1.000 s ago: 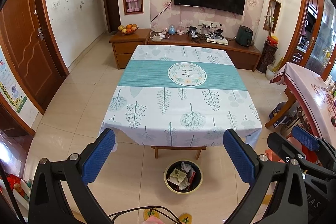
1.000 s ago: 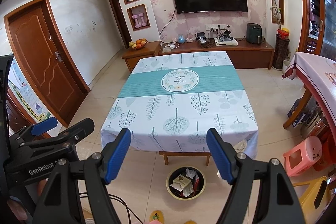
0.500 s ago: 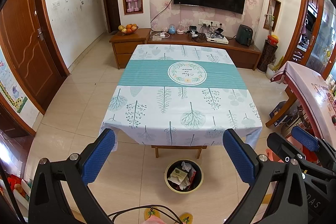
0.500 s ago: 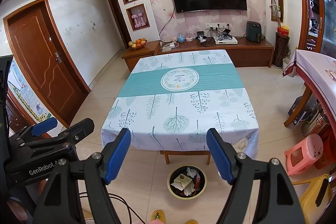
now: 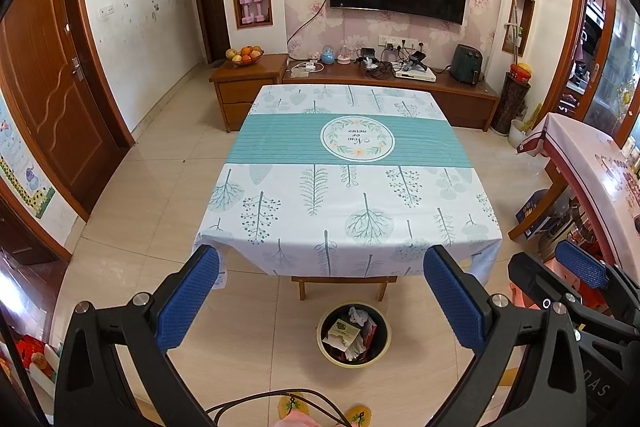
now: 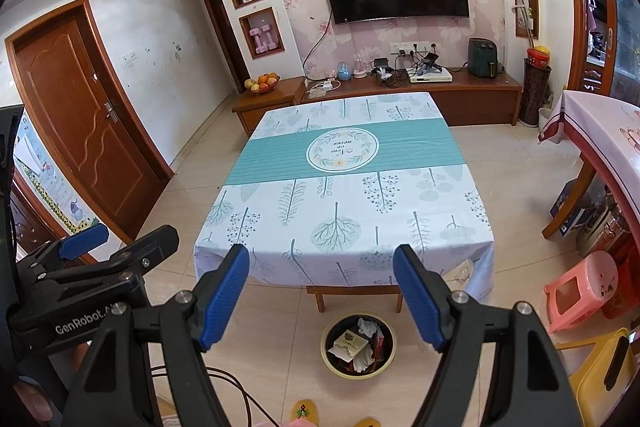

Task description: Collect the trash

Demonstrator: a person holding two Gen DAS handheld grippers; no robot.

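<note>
A round yellow-rimmed trash bin [image 5: 353, 338] stands on the floor in front of the table; it also shows in the right wrist view [image 6: 358, 346]. It holds paper, tissue and wrappers. The low table [image 5: 352, 187] wears a white and teal cloth with nothing on it. My left gripper [image 5: 320, 301] is open and empty, held above the floor before the bin. My right gripper [image 6: 323, 297] is open and empty at about the same height, to the right of the left one.
A pink stool [image 6: 580, 287] and a yellow stool [image 6: 600, 375] stand at the right. A second table with a pink cloth [image 6: 600, 131] is at the right. A TV cabinet [image 5: 360, 83] lines the far wall. A cable [image 6: 224, 383] trails on the floor.
</note>
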